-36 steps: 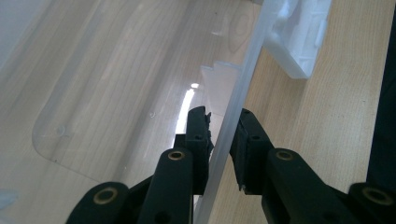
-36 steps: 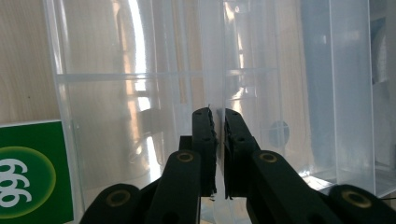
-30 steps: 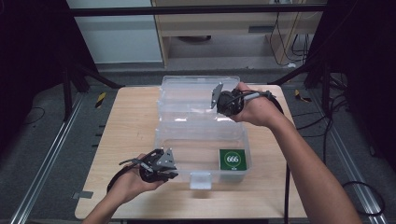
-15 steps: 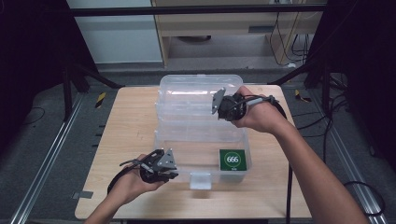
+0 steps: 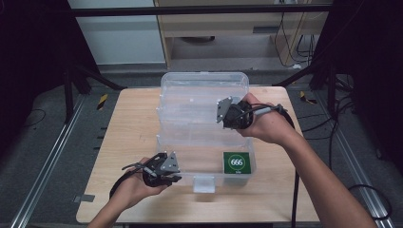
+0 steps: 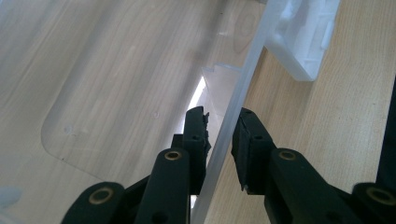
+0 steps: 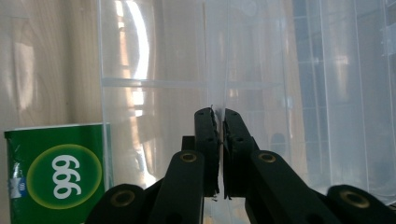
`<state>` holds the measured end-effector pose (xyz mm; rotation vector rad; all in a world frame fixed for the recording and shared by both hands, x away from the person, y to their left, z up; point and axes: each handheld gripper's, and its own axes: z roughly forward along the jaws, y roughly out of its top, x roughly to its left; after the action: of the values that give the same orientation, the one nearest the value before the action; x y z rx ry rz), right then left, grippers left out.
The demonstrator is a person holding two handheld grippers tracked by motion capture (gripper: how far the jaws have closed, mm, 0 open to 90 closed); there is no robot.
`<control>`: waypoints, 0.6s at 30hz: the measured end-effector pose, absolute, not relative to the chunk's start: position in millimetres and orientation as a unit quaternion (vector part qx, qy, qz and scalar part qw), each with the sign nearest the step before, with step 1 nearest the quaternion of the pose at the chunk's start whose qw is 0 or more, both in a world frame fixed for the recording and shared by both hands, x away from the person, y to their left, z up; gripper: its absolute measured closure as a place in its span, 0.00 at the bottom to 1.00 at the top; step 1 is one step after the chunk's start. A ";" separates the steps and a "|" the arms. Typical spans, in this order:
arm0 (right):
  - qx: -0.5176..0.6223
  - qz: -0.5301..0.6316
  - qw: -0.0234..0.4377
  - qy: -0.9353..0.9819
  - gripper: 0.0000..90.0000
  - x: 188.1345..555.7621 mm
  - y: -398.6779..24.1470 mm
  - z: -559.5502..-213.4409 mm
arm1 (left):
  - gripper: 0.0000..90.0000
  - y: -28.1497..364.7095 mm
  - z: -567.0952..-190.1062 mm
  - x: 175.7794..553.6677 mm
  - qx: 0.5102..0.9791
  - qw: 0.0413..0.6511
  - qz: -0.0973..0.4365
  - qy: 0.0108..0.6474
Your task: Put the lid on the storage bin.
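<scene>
The clear plastic box (image 5: 204, 142) stands mid-counter (image 5: 123, 142), its lid (image 5: 204, 92) raised toward the far edge. The right tongs (image 5: 222, 113) pinch the lid's thin edge, jaws almost together. The left tongs (image 5: 175, 175) clamp the box's near-left wall, close around it. A green packet (image 5: 236, 163) lies inside, near-right corner.

Colours: clear box, green pack, black grippers

The plastic box (image 5: 204, 102) is showing clear, its latch (image 5: 204, 184) whitish. The pack (image 5: 236, 163) inside is showing green with a lighter green circle and white "666". The table (image 5: 128, 128) is showing pale wood grain. Both the left gripper (image 6: 219, 140) and right gripper (image 7: 218, 140) are showing black with brass-coloured rivets.
</scene>
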<state>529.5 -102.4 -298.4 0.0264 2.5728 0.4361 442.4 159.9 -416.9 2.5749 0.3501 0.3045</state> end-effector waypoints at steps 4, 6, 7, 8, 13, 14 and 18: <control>0.006 0.169 0.269 0.948 0.96 520.2 -103.4 -299.5 | 0.84 159.6 -416.9 441.9 0.950 0.259 0.114 0.129; 0.004 0.169 0.272 0.947 0.96 516.6 -103.6 -299.8 | 0.84 159.6 -417.1 441.8 0.950 0.259 0.113 0.130; 0.007 0.169 0.273 0.947 0.96 514.0 -103.7 -300.0 | 0.84 159.5 -417.1 441.8 0.950 0.260 0.114 0.130; 0.004 0.171 0.275 0.946 0.96 512.3 -104.0 -300.5 | 0.84 159.5 -417.1 441.8 0.950 0.260 0.114 0.130; 0.005 0.177 0.279 0.944 0.96 504.9 -104.7 -302.3 | 0.84 159.5 -417.3 441.2 0.950 0.260 0.115 0.129; 0.003 0.177 0.283 0.943 0.96 503.2 -105.0 -302.8 | 0.84 159.4 -417.6 441.0 0.950 0.261 0.116 0.129; 0.005 0.179 0.290 0.940 0.95 495.6 -106.1 -304.8 | 0.83 159.5 -417.6 440.9 0.950 0.261 0.116 0.130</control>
<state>495.6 -106.1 -304.8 0.0134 2.5090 0.4782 440.9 159.5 -417.6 2.5709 0.3515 0.3148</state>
